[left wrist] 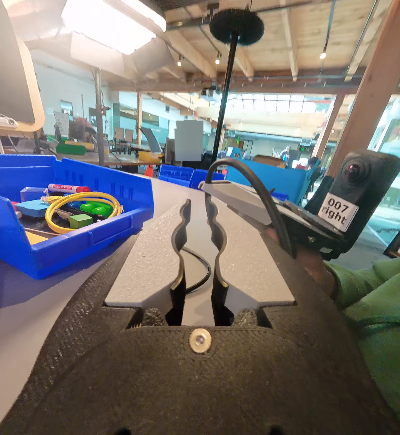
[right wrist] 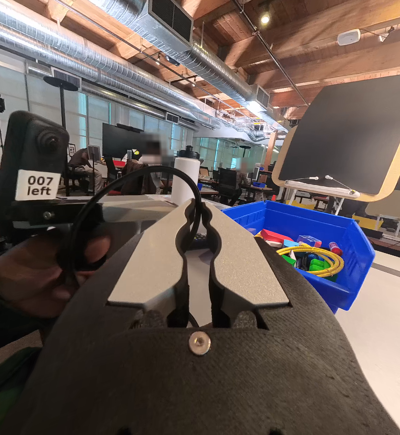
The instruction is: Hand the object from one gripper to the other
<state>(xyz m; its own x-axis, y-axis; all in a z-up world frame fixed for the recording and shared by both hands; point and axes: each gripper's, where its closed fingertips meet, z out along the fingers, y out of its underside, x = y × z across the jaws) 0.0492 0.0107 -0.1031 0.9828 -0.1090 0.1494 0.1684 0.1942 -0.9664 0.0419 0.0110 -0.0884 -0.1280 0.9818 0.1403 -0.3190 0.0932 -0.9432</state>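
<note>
From the left wrist view, the left gripper (left wrist: pixel 197 204) fills the lower centre of the frame, its grey tongs a little apart with nothing pinched at the tips; a loop of black cable (left wrist: pixel 262 195) shows lower down in the gap between them, whether touching cannot be told. The cable arches up at centre right and runs down over the right gripper (left wrist: pixel 208 188), which comes in from the right edge, held by a hand (left wrist: pixel 312 259) in a green sleeve (left wrist: pixel 382 306), a black camera (left wrist: pixel 361 188) with a white label mounted behind it. A blue bin (left wrist: pixel 114 237) at left sits on the grey table (left wrist: pixel 168 190), holding a coiled yellow cable (left wrist: pixel 83 209), green blocks (left wrist: pixel 81 221) and a red marker (left wrist: pixel 69 188). From the right wrist view, the right gripper (right wrist: pixel 197 207) stands at centre, its tongs clamped together on the black cable (right wrist: pixel 133 181) at the tips. The cable loops up and left across the middle of the frame toward the hand (right wrist: pixel 41 270) at lower left. A white bottle (right wrist: pixel 186 179) stands behind the tips. The blue bin (right wrist: pixel 349 261) lies at right, with the yellow cable (right wrist: pixel 321 259) inside.
</note>
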